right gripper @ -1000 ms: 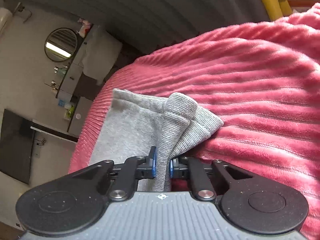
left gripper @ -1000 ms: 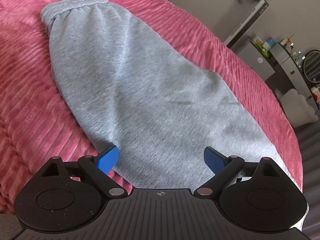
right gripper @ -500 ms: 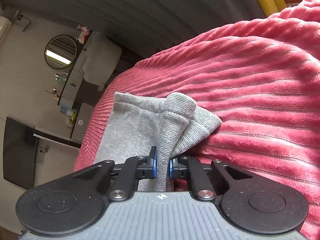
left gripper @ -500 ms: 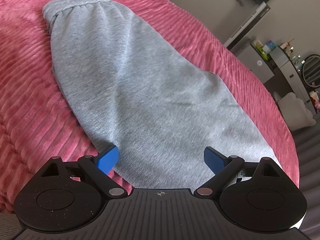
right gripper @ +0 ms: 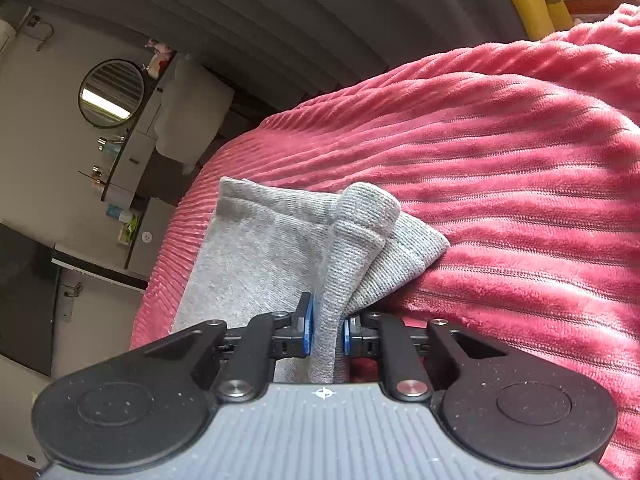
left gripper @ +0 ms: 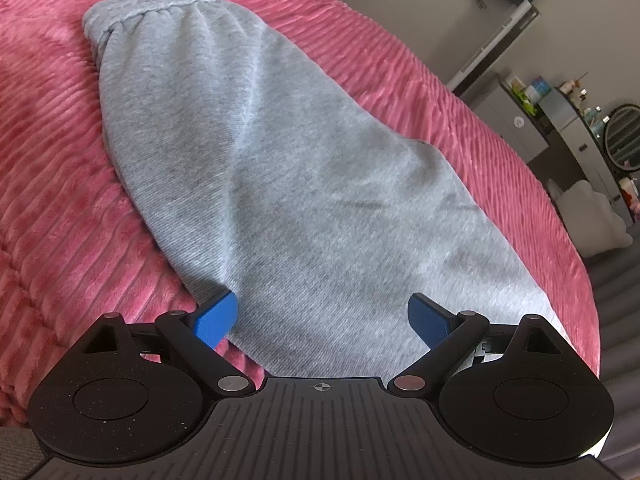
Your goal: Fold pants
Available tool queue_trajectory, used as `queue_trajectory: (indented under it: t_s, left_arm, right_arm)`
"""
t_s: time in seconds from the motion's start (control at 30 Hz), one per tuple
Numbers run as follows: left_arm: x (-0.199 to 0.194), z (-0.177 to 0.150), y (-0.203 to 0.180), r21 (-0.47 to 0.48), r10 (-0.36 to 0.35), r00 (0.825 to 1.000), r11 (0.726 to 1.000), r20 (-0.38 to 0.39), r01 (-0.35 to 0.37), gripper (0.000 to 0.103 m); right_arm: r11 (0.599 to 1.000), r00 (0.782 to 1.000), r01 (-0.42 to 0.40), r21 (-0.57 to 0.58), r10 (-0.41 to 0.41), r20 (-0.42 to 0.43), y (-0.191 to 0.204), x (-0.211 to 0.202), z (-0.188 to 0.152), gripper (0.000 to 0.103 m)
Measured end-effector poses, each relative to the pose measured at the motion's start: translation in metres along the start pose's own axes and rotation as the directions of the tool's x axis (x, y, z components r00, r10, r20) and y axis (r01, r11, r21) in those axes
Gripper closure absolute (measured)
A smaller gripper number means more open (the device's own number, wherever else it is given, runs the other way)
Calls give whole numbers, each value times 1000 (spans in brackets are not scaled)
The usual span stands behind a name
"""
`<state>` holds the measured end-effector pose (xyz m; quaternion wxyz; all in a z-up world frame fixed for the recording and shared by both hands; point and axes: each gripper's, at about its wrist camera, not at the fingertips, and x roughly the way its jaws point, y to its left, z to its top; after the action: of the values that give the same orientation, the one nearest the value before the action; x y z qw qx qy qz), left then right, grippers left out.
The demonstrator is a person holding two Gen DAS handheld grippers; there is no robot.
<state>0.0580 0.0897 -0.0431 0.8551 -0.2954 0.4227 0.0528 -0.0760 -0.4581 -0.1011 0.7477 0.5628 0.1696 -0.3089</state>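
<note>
1. The bed is covered by a pink ribbed blanket (left gripper: 60,184) that fills the space ahead of both grippers and runs under everything else.
2. The grey pants (left gripper: 280,184) lie flat on that blanket, folded lengthwise. They stretch away from the left gripper's fingers, with the elastic waistband (left gripper: 152,8) at the far end, well beyond the fingertips.
3. The left gripper (left gripper: 323,316) hovers over the near end of the pants. Its blue fingers (left gripper: 216,316) are spread wide, released, with grey cloth showing between them but not pinched.
4. The right gripper (right gripper: 328,328) has the bunched ribbed cuffs (right gripper: 360,232) of the pants standing up between its blue fingers (right gripper: 307,330). The pads press the cloth from both sides, though the jaws are starting to ease apart.
5. Beyond the right fingers and to their left, a round mirror (right gripper: 111,93) hangs on the wall past the bed's edge.
</note>
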Motion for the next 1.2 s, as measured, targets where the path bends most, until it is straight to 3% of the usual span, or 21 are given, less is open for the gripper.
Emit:
queue_trajectory:
  t_s: [0.17,0.4,0.6,0.77,0.93,1.07,1.2]
  left_arm:
    - [1,1,1,-7,-6,1000,1000,-7,6,7]
    - [2,1,2,-11,-9,1000,1000,-10,9,7]
    - [2,2,3,-14,-14,1000,1000,-11,14,7]
    - [2,2,4,-19,-19,1000,1000,-12,19,6]
    - [0,2,9,-48,-43,999,998,-10,42,6]
    - [-1,2,13,-72,-63,998,995,-8,62,6]
    - [-11,2,18,-101,-81,997,992,-11,79,6]
  right_arm:
    - [1000,1000,18,5,-18,9,2,2,-2,89]
    - [993,995,93,-74,-90,45,20,0,-6,91]
    - [992,994,101,-82,-96,61,26,-3,-6,91]
    - [975,990,131,-181,-118,80,41,-7,-8,92]
    - [982,995,78,-169,-65,81,44,-14,-7,92]
    - [959,983,181,-218,-168,78,52,-8,-7,92]
    - [950,981,186,-251,-165,101,75,-13,-7,93]
